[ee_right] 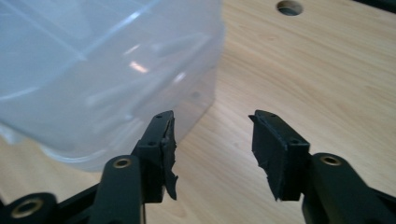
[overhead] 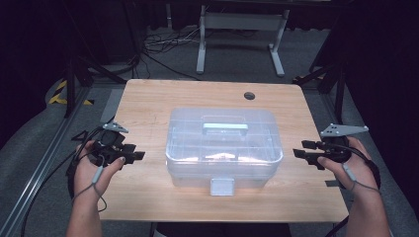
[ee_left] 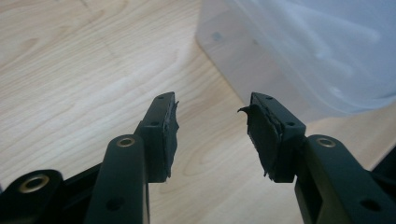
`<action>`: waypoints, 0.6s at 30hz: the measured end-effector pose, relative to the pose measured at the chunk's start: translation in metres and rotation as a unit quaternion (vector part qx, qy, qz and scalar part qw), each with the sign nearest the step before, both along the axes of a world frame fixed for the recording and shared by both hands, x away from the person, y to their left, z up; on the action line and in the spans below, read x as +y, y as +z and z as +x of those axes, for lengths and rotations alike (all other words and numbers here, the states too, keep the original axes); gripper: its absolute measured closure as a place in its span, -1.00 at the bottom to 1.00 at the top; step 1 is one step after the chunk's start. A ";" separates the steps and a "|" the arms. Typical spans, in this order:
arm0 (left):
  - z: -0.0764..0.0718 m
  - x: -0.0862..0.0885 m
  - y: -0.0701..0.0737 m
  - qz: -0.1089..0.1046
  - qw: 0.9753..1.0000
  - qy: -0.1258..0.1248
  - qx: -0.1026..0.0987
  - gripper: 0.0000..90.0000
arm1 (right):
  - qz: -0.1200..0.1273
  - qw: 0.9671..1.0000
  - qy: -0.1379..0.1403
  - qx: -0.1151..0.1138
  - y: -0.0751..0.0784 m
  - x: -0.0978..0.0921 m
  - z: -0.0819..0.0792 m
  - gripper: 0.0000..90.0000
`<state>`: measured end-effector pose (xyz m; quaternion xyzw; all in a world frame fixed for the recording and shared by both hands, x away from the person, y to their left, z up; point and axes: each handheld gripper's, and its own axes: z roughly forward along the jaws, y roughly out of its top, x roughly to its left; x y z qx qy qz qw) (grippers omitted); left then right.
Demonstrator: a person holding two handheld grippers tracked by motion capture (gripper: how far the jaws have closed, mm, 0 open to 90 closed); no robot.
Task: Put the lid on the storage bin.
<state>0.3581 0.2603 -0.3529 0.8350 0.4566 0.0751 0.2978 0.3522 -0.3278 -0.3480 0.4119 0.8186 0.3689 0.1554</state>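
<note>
A clear plastic storage box (overhead: 223,148) with a lid, a pale green handle (overhead: 225,127) and a front latch (overhead: 222,186) stands in the middle of the wooden table (overhead: 148,103). My left gripper (overhead: 137,154) is open to the left of the box, a short gap away from it. My right gripper (overhead: 299,149) is open to the right of the box. In the left gripper view the box (ee_left: 308,51) fills the upper right beyond the open gripper (ee_left: 212,112). In the right gripper view the box (ee_right: 102,70) lies at the upper left of the open gripper (ee_right: 212,121).
A round cable hole (overhead: 249,95) sits near the table's far right corner, seen as the hole (ee_right: 289,7) in the right gripper view. Beyond the table stand a white frame (overhead: 240,29) and loose cables (overhead: 163,42) on the grey floor.
</note>
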 end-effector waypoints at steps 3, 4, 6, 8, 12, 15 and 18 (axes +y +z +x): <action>0.002 0.003 -0.004 0.001 1.000 0.008 -0.005 0.12 | -0.004 1.000 -0.006 -0.007 -0.002 -0.004 0.002 0.06; 0.004 0.005 -0.006 0.003 1.000 0.014 -0.014 0.12 | -0.012 1.000 -0.016 -0.011 -0.005 -0.010 0.006 0.03; 0.006 0.008 -0.010 0.007 1.000 0.017 -0.021 0.08 | -0.015 0.999 -0.020 -0.020 -0.009 -0.017 0.010 -0.02; 0.008 0.010 -0.014 0.007 0.999 0.026 -0.023 0.05 | -0.005 0.999 -0.029 -0.021 -0.013 -0.022 0.013 -0.06; 0.012 0.012 -0.021 0.016 0.999 0.032 -0.029 0.00 | 0.003 0.999 -0.044 -0.020 -0.023 -0.030 0.020 -0.10; 0.014 0.009 -0.025 0.042 0.998 0.041 -0.033 -0.02 | 0.008 0.998 -0.066 -0.019 -0.034 -0.036 0.027 -0.12; 0.016 0.008 -0.030 0.040 0.998 0.038 -0.030 -0.02 | 0.012 0.997 -0.079 -0.010 -0.043 -0.042 0.032 -0.13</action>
